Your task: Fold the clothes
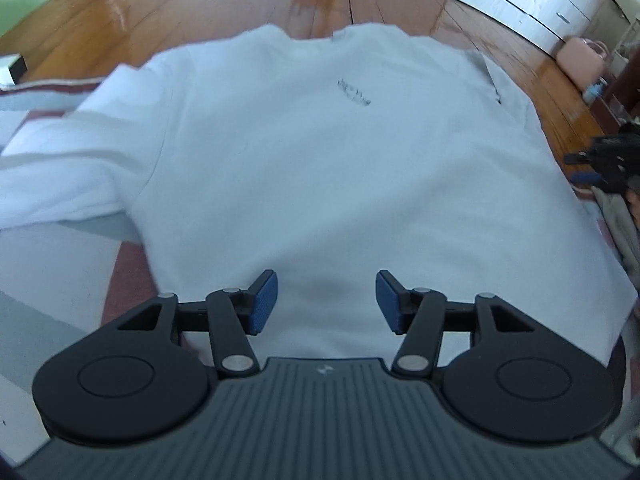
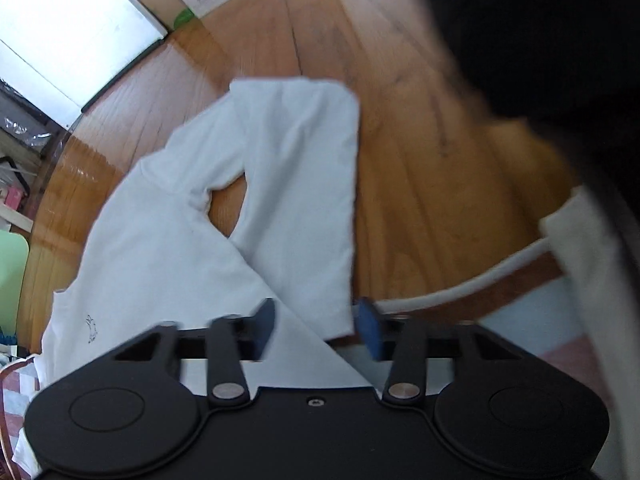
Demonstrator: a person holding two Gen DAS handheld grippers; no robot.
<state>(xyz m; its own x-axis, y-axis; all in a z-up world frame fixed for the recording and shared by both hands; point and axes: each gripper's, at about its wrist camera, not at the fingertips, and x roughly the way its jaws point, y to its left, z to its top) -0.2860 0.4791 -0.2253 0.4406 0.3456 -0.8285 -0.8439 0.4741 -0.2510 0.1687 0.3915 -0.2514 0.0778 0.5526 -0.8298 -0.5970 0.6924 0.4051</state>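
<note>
Left gripper point(image 1: 326, 302): jaws spread wide, blue pads point(image 1: 266, 302) facing each other, nothing between them.
Right gripper point(image 2: 316, 330): jaws apart, pads point(image 2: 370, 330) blurred, no grip visible.
Right gripper, seen from the left wrist view: at the far right edge, blurred.

You have wooden plank floor point(image 1: 168, 12), glossy, orange-brown. On it: rug point(image 1: 48, 264) with grey, white, dusty-red blocks and pale border. White sweatshirt point(image 1: 320, 160) lies spread flat on rug, collar end reaching onto bare planks. 1 sleeve point(image 2: 304, 184) lies on wood, folded back toward body.
</note>
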